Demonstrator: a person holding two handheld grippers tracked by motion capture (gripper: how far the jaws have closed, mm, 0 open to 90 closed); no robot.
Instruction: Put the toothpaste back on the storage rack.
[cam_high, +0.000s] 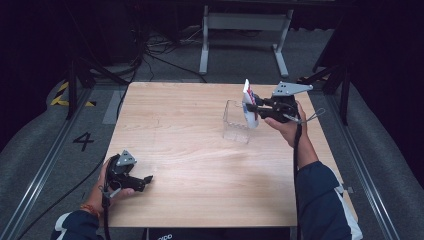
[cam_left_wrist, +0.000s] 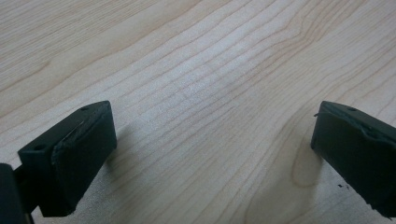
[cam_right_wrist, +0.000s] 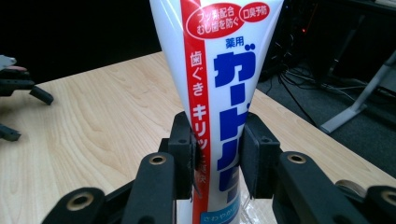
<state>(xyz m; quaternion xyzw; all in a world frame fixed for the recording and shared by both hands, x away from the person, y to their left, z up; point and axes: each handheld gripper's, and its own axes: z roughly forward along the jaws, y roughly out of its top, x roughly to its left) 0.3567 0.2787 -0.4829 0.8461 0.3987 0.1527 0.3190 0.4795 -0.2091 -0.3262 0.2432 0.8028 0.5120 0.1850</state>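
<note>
The right gripper (cam_right_wrist: 217, 154) was clamped on a toothpaste tube (cam_right_wrist: 219, 88), its two black pads pressing the tube's body from either side. The tube was white and glossy, with a red band running down one edge carrying white Japanese characters, a red oval label near the wide crimped end, and large blue Japanese lettering across the face; toward the bottom a strip of lighter blue showed between the jaws. In the right gripper view it stood upright, broad end up, narrowing downward past the pads. From the high view the toothpaste tube (cam_high: 249, 103) was held in the air at the far right part of the wooden table (cam_high: 190, 150), tilted a little, its lower end at or just over the rim of a clear plastic box (cam_high: 235, 122) that sat on the tabletop; whether it touched the box could not be told. The right gripper (cam_high: 252, 111) reached it from the right, the hand behind it. The left gripper (cam_high: 145, 181) rested low at the near left corner of the table, well apart from the box, its jaws spread wide with bare wood grain between them and nothing held, as the left gripper (cam_left_wrist: 210, 154) view showed
</note>
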